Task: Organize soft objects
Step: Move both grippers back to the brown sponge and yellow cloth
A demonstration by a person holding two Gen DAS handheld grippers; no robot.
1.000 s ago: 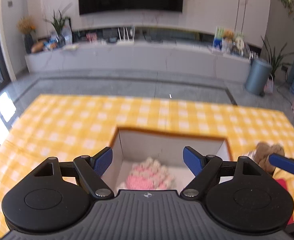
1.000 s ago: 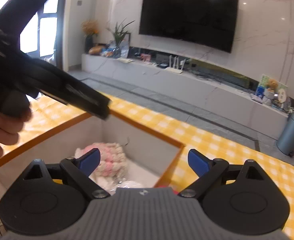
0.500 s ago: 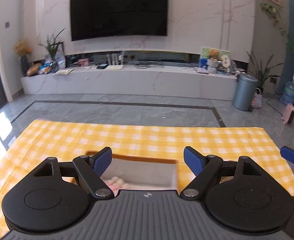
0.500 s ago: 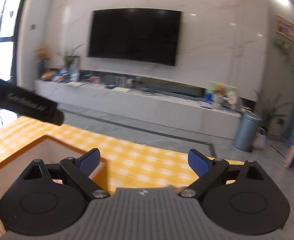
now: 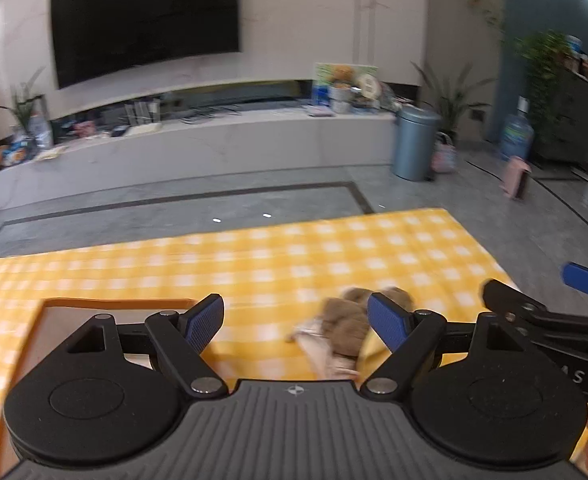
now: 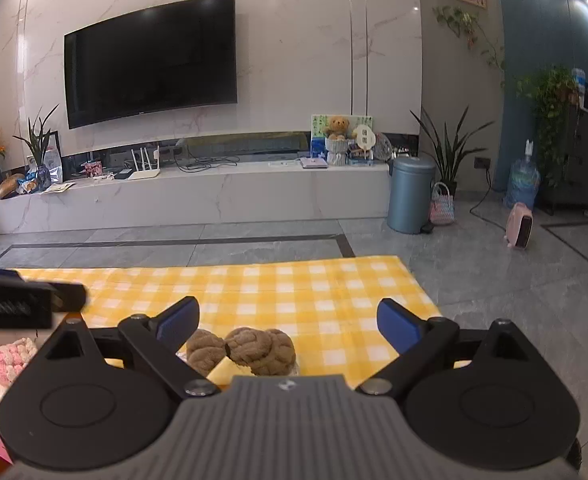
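One yellow checked cloth [image 6: 314,292]; grey tiled floor [image 6: 494,272]; perhaps blurred.

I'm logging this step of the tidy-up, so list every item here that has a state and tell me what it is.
Left gripper: jaws open, empty.
Right gripper: jaws open, empty.
Brown plush toy: lying on the checked cloth, outside the box.
Box: open-topped.
Pink plush: inside box.
TV: off.

Brown knitted plush toy [image 6: 249,350] lying on yellow checked cloth [image 6: 294,292], pink-white plush [image 6: 7,362] inside box
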